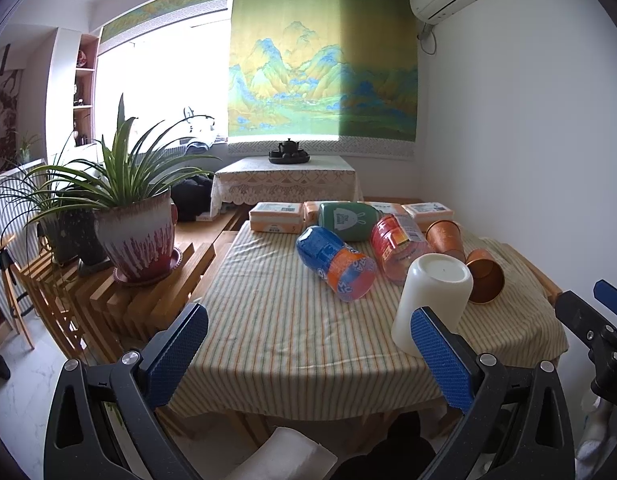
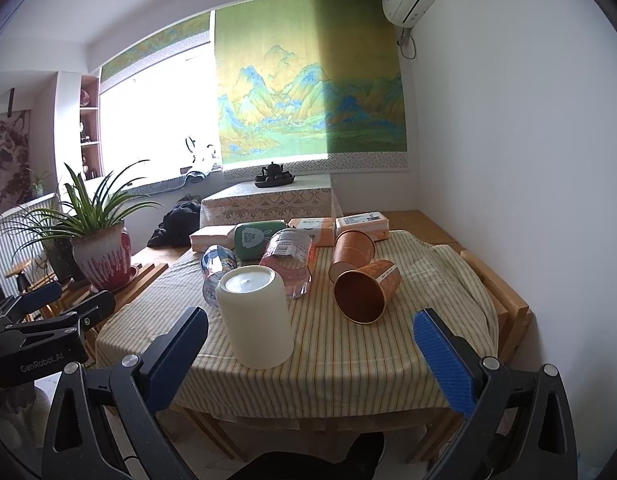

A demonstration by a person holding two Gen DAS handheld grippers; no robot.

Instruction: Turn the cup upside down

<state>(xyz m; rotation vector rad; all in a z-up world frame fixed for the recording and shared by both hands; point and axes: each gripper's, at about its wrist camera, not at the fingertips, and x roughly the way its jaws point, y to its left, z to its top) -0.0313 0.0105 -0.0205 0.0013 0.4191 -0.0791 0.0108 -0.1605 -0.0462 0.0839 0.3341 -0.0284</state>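
The matte white plastic cup (image 2: 255,316) stands mouth-down on the striped yellow-green tablecloth (image 2: 348,360), just ahead of the right gripper (image 2: 310,354) and nearer its left finger, touching neither. Both the right gripper and the left gripper (image 1: 308,354) hold their jaws spread wide and grasp nothing. Beyond the cup, further from the jaws, a shiny copper-coloured tumbler (image 2: 366,290) lies on its side.

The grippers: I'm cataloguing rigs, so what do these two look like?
Both the left gripper and the right gripper have black plastic frames with triangular cut-outs and silver pivot screws. Their jaws carry textured blue pads. In the right wrist view, the left gripper's body shows white "GenRobot.AI" lettering.
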